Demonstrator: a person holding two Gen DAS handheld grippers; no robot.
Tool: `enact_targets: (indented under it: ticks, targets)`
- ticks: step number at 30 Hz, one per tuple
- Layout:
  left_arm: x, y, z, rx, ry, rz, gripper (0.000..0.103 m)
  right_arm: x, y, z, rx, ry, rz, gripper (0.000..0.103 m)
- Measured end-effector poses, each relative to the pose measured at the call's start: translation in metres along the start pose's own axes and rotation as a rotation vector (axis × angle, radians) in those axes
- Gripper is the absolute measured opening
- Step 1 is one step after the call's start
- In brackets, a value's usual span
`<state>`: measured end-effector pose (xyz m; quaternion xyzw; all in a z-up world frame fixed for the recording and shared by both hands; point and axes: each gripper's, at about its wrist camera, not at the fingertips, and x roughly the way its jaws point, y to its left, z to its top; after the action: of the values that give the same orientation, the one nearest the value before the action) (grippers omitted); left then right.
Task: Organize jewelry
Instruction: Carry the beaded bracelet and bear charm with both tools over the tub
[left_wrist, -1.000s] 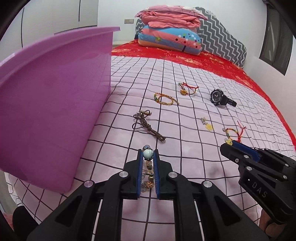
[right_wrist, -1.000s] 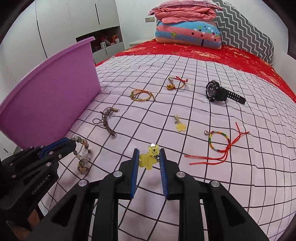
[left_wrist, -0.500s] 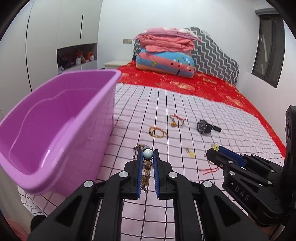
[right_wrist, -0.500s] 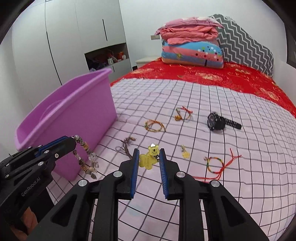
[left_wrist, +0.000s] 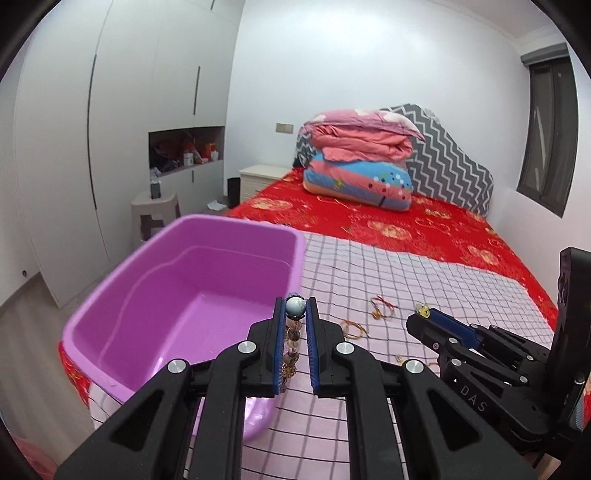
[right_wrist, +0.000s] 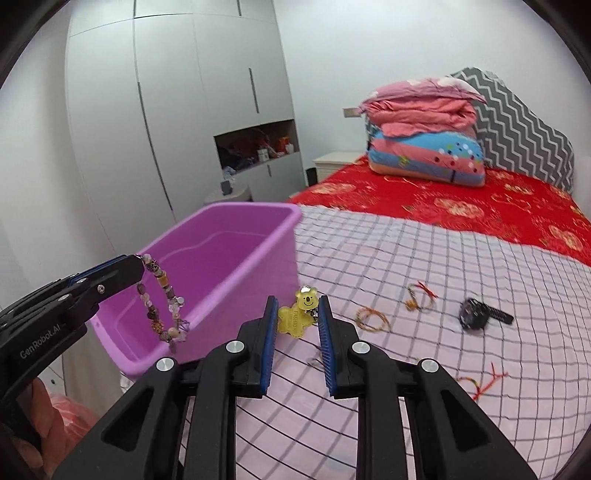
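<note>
Your left gripper pinches a bead bracelet (dangling beside the tub); your right gripper clamps a yellow charm.

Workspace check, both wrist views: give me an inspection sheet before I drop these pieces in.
Surface: bed with a checked pink cover; red sheet beyond.
Job's things: purple bin at the bed's edge, nothing seen inside; bead bracelet and yellow bear charm held; cord bracelets and watch lying on the cover.
Clutter: folded quilts at the headboard.
Grippers: left gripper shut on the bead bracelet, which hangs over the bin; right gripper shut on the charm, beside the bin.
Cables: nothing seen.
Surroundings: white wardrobe with a stuffed niche, nightstand, window.
</note>
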<state>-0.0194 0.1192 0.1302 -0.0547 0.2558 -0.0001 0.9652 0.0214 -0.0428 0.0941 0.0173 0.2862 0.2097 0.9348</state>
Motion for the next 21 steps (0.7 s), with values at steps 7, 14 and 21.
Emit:
enact_targets:
  ticks: [7, 14, 21]
  targets:
    - [0.002, 0.053, 0.013, -0.031, -0.008, 0.09, 0.011, 0.019, 0.051, 0.024, -0.048, -0.016, 0.089, 0.021]
    - [0.021, 0.1, 0.008, -0.072, 0.049, 0.155, 0.011, 0.054, 0.095, 0.034, -0.081, 0.024, 0.159, 0.021]
    - [0.065, 0.135, -0.006, -0.148, 0.194, 0.164, 0.012, 0.098, 0.121, 0.035, -0.106, 0.153, 0.196, 0.021]
